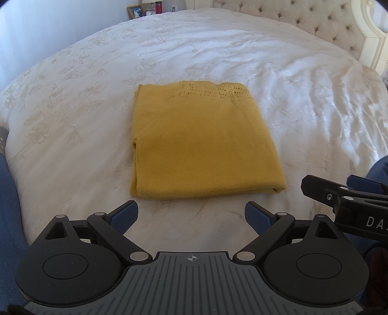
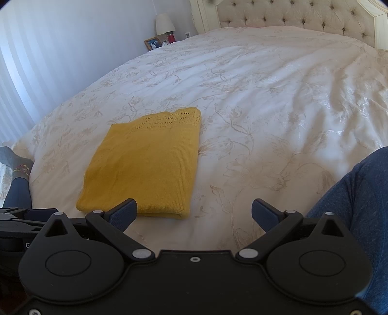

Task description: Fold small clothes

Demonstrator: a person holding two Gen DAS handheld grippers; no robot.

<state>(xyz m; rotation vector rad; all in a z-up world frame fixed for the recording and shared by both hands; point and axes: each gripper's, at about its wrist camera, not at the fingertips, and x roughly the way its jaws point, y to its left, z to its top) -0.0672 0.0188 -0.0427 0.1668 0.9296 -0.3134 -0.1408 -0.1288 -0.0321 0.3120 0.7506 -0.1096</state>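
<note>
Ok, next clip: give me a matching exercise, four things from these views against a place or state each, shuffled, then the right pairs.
1. yellow knit garment
2. left gripper
3. lamp
4. tufted headboard

A. open, holding nothing
B. at the far end of the bed
C. folded flat on the bedspread
D. beside a picture frame

Pairs: 1-C, 2-A, 3-D, 4-B

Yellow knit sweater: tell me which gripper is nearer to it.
Left, narrowly. The left gripper sits centred just short of the folded yellow knit sweater; the right gripper sits off its near right corner. Both open, touching nothing.
</note>
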